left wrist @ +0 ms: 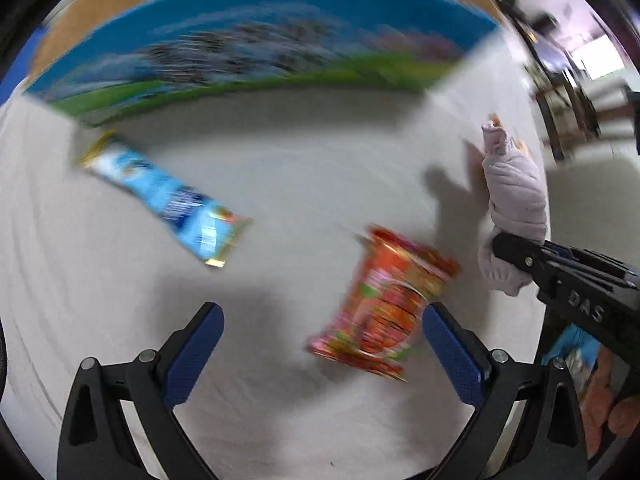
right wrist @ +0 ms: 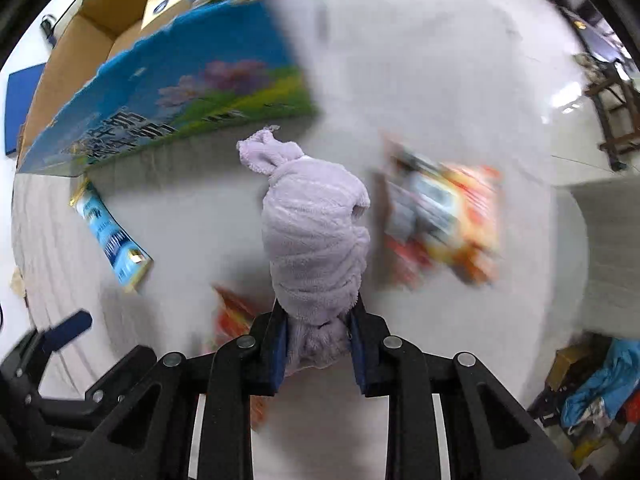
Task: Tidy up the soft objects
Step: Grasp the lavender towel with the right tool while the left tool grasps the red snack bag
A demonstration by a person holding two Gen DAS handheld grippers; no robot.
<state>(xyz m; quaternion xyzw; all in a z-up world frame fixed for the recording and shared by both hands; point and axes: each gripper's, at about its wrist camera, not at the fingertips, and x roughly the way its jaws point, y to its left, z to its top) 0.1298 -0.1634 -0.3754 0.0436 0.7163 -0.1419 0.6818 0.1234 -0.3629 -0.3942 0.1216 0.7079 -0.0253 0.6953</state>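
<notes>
My right gripper (right wrist: 318,320) is shut on a rolled pale lilac towel (right wrist: 316,232) and holds it upright above the white table; it also shows in the left wrist view (left wrist: 514,192), held by the right gripper (left wrist: 504,248) at the right. My left gripper (left wrist: 322,320) is open and empty above the table. A red-orange snack packet (left wrist: 388,304) lies just ahead of its right finger (left wrist: 452,352). A blue snack packet (left wrist: 168,200) lies further left; it also shows in the right wrist view (right wrist: 110,236). All is motion-blurred.
A large blue and green printed box (left wrist: 260,40) stands at the back of the white table (left wrist: 300,168), with a cardboard box (right wrist: 92,32) behind it. An orange and white packet (right wrist: 444,220) lies right of the towel. Chairs and clutter stand beyond the table's right edge.
</notes>
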